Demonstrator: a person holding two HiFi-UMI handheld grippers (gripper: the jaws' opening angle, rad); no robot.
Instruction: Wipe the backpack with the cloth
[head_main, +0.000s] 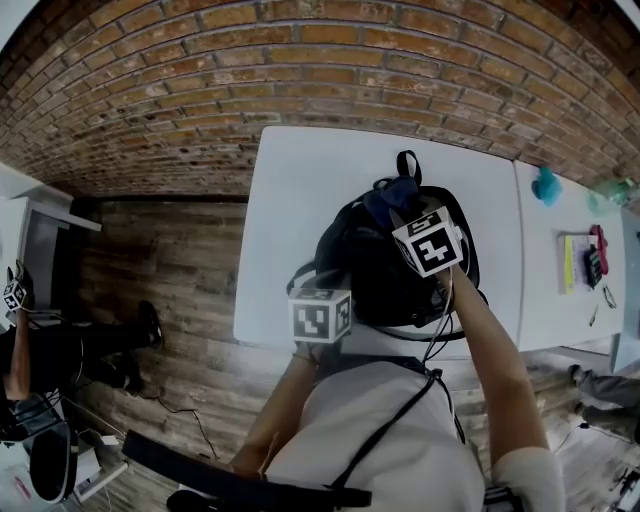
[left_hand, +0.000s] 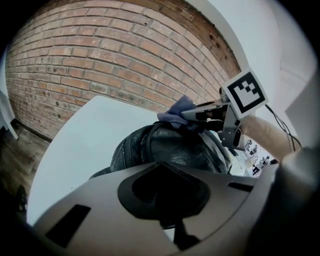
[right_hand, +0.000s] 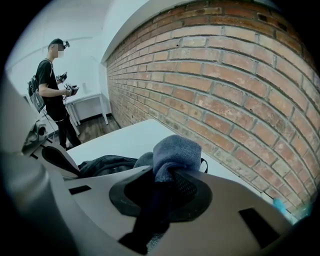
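A black backpack (head_main: 385, 275) stands on the white table (head_main: 300, 200), close to its near edge. My right gripper (head_main: 402, 208) is over the top of the bag, shut on a blue cloth (head_main: 393, 193) that lies against the top by the carry loop. In the right gripper view the cloth (right_hand: 175, 150) bulges out from between the jaws, above the backpack (right_hand: 105, 164). My left gripper (head_main: 338, 292) is against the bag's near left side. The left gripper view has the backpack (left_hand: 165, 147) right ahead, with the cloth (left_hand: 175, 112) and right gripper (left_hand: 192, 114) on top; its own jaws are hidden.
A second white table (head_main: 545, 300) adjoins on the right, holding a teal object (head_main: 545, 185), a yellow item (head_main: 567, 262) and a red-and-black tool (head_main: 597, 255). The brick wall (head_main: 300, 60) runs behind. A person (right_hand: 50, 85) stands at the far left on the wooden floor.
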